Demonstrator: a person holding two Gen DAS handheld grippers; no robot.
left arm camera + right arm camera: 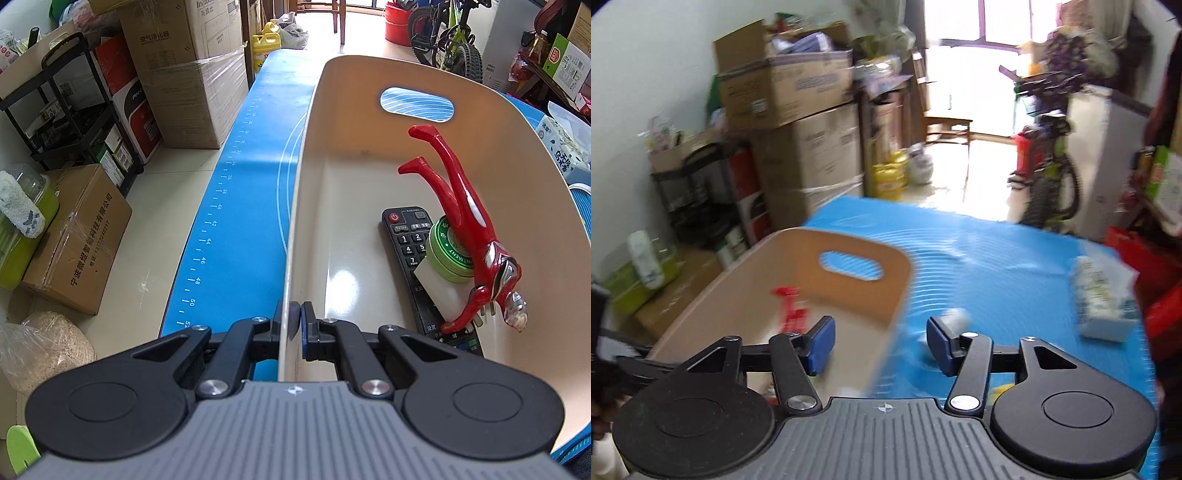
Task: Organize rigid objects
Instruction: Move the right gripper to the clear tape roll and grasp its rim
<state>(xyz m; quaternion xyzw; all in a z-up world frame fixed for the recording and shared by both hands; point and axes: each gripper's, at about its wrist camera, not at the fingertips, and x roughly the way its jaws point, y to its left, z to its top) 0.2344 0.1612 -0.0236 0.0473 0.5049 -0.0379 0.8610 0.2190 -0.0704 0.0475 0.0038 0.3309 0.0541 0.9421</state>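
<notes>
A beige bin (369, 147) with a handle slot stands on the blue mat (251, 184). Inside lie a black remote (406, 243), a green round tin (448, 251) on a white block (439, 291), and a red toy figure (465, 221) leaning head-down. My left gripper (297, 314) is shut on the bin's left wall at its rim. In the blurred right wrist view, my right gripper (882, 343) is open above the bin's (857, 295) near right corner, nothing between its pads. The red figure (790, 306) shows inside. A small white object (955, 319) lies on the mat (997, 266) just beyond the right finger.
A tissue pack (1102, 302) lies at the mat's right side. Left of the table are stacked cardboard boxes (184, 74), a black shelf cart (74, 122) and a box on the floor (74, 240). A small bicycle (450, 40) stands at the back right.
</notes>
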